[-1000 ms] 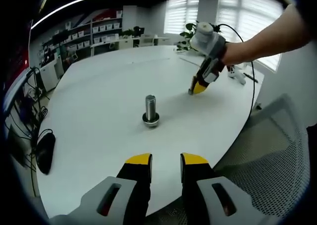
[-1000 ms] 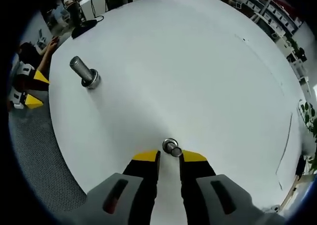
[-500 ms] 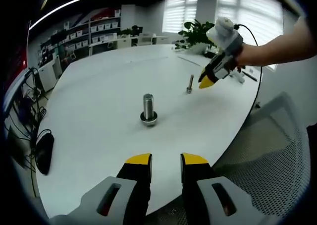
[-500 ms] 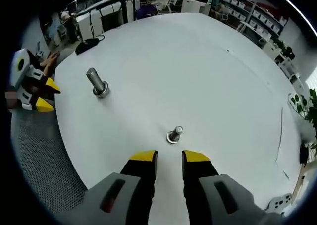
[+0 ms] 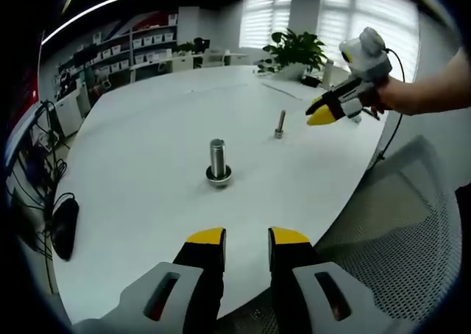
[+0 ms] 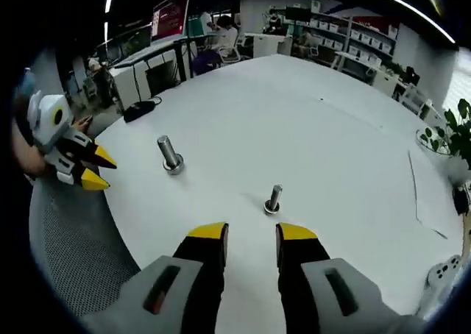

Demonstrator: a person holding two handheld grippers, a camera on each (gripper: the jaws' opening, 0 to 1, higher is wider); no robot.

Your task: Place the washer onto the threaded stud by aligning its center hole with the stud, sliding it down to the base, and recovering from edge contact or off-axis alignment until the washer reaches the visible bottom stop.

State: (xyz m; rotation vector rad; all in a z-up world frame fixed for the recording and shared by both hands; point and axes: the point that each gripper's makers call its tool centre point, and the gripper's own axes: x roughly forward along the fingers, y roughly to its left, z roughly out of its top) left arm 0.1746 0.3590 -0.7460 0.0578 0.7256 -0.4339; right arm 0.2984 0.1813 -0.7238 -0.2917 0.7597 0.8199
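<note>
**Two studs stand on white table, both grippers held off the work**

A large threaded stud (image 5: 218,162) stands upright near the middle of a round white table (image 5: 147,128), a flat metal ring, apparently the washer (image 5: 218,176), lying around its foot on the tabletop. The stud is a dull silver cylinder, its upper half ribbed with thread. Farther across the table stands a small stud (image 5: 280,123), much thinner, also upright on a ring-like base.

In the left gripper view, the left gripper (image 5: 246,238) hangs over the near table edge, its yellow-tipped jaws spread a little with nothing between them, well short of the large stud. The right gripper (image 5: 321,116) enters from the right, held in a hand (image 5: 394,97), its tips just beside the small stud but clear of it.

In the right gripper view, the right gripper (image 6: 251,233) hovers above the table with its jaws parted and empty, the small stud (image 6: 273,199) standing just beyond the tips. The large stud (image 6: 170,155) with its ring at the base is farther off to the left, and the left gripper (image 6: 88,167) shows at the table's edge, over a grey mesh chair (image 6: 73,238).

A black mouse (image 5: 65,226) lies at the table's left edge, and a potted plant (image 5: 294,53) sits at the far side.
</note>
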